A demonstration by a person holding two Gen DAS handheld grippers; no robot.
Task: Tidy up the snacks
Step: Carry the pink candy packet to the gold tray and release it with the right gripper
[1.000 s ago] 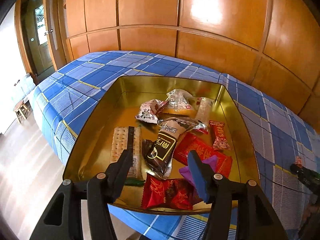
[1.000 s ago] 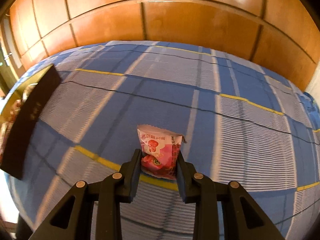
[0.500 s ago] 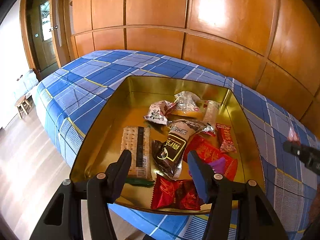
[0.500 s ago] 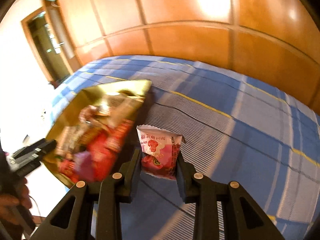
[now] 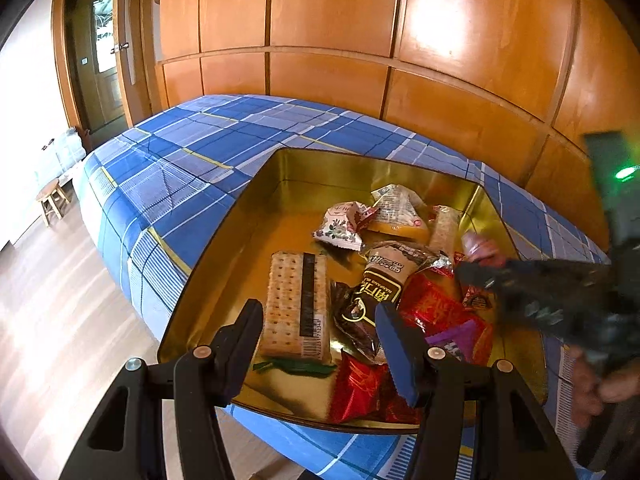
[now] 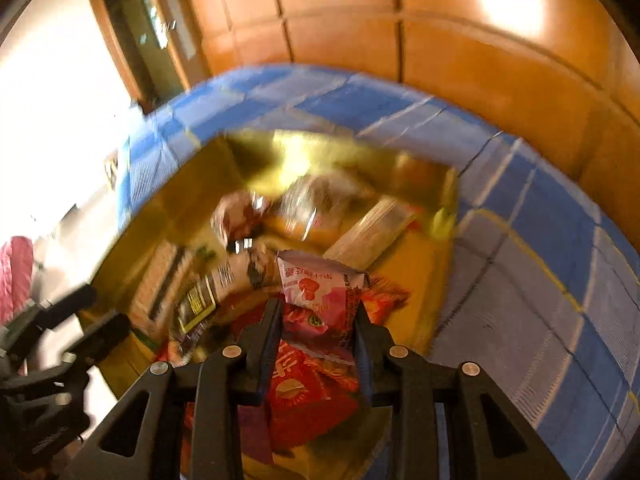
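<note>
A gold tin sits on the blue checked cloth and holds several snacks: a cracker pack, a brown bar, red packets and pale wrapped sweets. My left gripper hovers open over the tin's near edge with nothing between its fingers. My right gripper is shut on a pink snack packet and hangs above the right part of the blurred tin. In the left wrist view the right gripper reaches in from the right with the pink packet at its tip.
The blue checked cloth covers a bed-like surface against a wooden panelled wall. A door and a small stool stand at the left over wooden floor. A person's hand grips the right tool.
My right gripper carried the pink packet leftward from the bare cloth to above the tin, rolling as it went. The left gripper stayed open near the tin's front edge.
</note>
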